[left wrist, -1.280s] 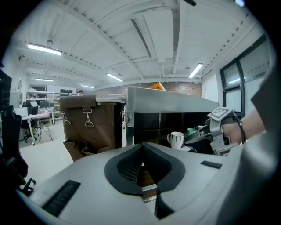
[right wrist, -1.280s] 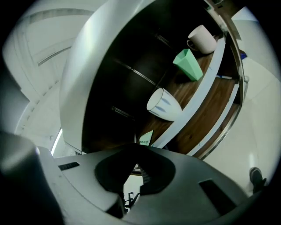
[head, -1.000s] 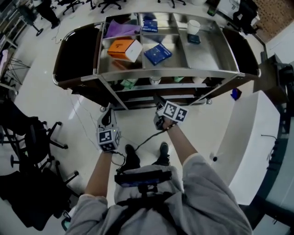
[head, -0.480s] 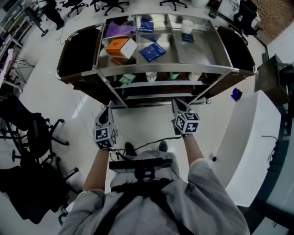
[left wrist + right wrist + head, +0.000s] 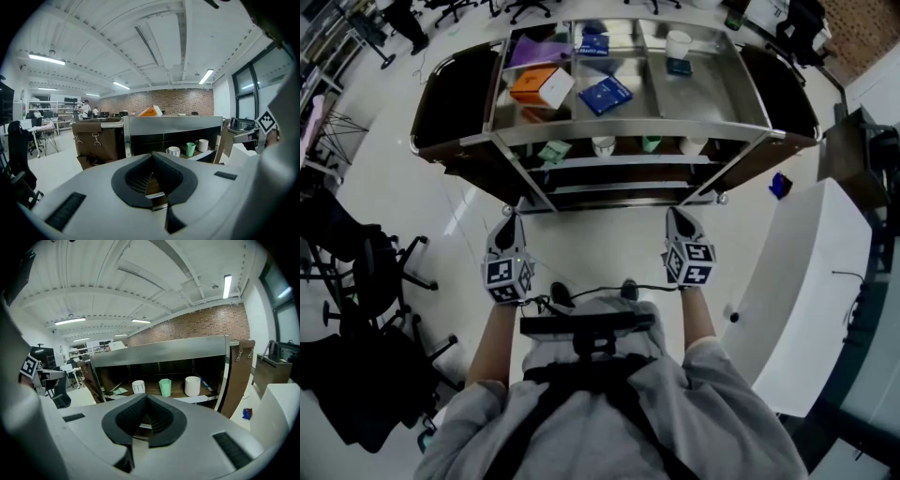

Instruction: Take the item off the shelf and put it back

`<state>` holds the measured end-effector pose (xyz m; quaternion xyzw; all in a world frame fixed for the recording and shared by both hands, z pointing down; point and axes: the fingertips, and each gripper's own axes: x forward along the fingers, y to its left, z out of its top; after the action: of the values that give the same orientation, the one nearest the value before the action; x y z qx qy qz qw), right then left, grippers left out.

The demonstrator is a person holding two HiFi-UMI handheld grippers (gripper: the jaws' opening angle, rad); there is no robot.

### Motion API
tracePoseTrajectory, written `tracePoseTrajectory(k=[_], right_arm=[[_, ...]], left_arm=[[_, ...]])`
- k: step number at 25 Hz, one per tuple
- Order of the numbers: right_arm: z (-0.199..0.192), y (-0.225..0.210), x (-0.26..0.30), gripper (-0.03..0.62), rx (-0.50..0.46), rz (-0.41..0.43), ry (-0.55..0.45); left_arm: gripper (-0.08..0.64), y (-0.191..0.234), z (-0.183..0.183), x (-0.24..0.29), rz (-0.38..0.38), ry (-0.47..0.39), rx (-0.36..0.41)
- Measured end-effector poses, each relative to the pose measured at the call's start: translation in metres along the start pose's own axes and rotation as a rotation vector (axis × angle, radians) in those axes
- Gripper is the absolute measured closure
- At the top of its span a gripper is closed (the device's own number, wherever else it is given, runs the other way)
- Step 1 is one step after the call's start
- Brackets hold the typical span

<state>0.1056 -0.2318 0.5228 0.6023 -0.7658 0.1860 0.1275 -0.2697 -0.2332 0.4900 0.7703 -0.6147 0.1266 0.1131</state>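
- Standing just short of the steel cart point(image 5: 637, 133), a person in a grey top holds two grey plastic grippers out toward it, both empty.
- Left gripper point(image 5: 510, 219), near the cart's left front leg: ribbed black pads pressed together, nothing between them.
- Right gripper point(image 5: 675, 214), near the cart's right front leg: jaws likewise pressed together on nothing. Each tool carries a cube of square markers.
- On the cart's middle shelf point(image 5: 177, 393), a brown board beneath the brushed-metal top, three cups stand upright in a row, long axes vertical, mouths up. A white cup with a dark band point(image 5: 138, 386) is at left, a faceted pale-green cup point(image 5: 165, 387) in the middle and a plain white cup point(image 5: 192, 386) at right. Which of them is the task's item cannot be told.
- Farther back, the cart's top tray holds an orange-and-white box point(image 5: 542, 86), a flat blue packet point(image 5: 605, 95) lying askew, a purple sheet point(image 5: 534, 52) and a white paper cup point(image 5: 678, 43).
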Motion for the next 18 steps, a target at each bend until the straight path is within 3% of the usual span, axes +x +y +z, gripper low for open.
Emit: tracePoseTrajectory(k=[18], right_arm=[[-0.005, -0.0049, -0.0082, 0.586, -0.057, 0.003, 0.027]], left_arm=[[0.555, -0.0019, -0.0061, -0.0083, 0.019, 0.0, -0.036]])
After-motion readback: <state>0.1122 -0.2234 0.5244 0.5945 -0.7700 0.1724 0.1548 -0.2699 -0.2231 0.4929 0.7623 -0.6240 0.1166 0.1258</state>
